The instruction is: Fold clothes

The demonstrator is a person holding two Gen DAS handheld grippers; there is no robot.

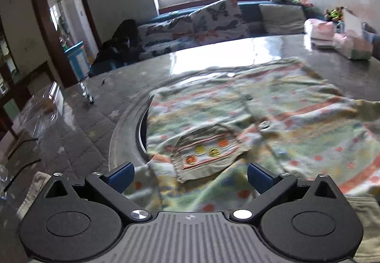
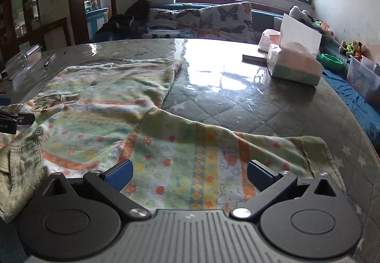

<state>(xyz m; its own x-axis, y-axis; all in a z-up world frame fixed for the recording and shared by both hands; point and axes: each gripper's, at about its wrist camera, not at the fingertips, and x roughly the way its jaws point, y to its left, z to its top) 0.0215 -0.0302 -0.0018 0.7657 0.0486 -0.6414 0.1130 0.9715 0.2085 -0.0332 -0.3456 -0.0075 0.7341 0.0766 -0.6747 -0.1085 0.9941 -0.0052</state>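
Broadly: round table (image 2: pixel 237 96) under clear plastic sheet, quilted cloth beneath. Landmark for all that follows: shirt (image 2: pixel 106 106), patterned, buttoned front, spread flat over near half of table. One sleeve (image 2: pixel 237 144) stretched out sideways from shirt body toward table's near rim, cuff at rim. Chest pocket (image 1: pixel 204 151) on shirt front. Tissue box (image 2: pixel 294 65) well beyond shirt, far side. Left gripper (image 1: pixel 190 177) low over shirt just short of pocket, jaws wide apart, nothing between. Right gripper (image 2: pixel 190 177) over sleeve, jaws likewise apart, empty. Fabric judged soft, light, limp, terry-like; likely to sag and drag on plastic. Best holds: cuff edge, shoulder seam, hem corners. Fits both freshly laid out and mid-fold.
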